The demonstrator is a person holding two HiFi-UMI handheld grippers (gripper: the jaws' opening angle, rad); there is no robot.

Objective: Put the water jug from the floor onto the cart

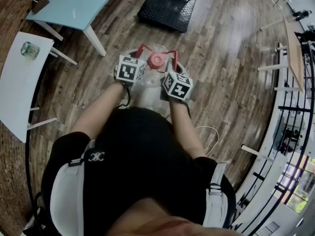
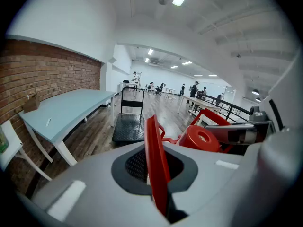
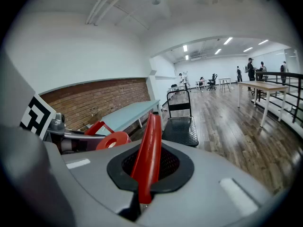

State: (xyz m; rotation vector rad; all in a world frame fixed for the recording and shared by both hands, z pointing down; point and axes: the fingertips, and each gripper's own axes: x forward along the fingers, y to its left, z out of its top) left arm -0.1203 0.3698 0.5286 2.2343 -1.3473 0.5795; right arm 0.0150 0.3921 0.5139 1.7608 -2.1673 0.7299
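Short of cart [image 1: 167, 6], open floor [image 1: 221, 48]; jug handles [image 2: 155, 160] clamped

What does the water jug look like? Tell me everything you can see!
The water jug is round and see-through, like clear plastic, with a red cap on top. It sits upright in front of the person. Its red handle rises at both sides: the left gripper is shut on one strap, the right gripper on the other. The black cart waits ahead.

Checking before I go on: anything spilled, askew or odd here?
Nothing stands out. Left gripper and right gripper are shut on the red handle of the water jug, its cap is on, and the floor looks dry.
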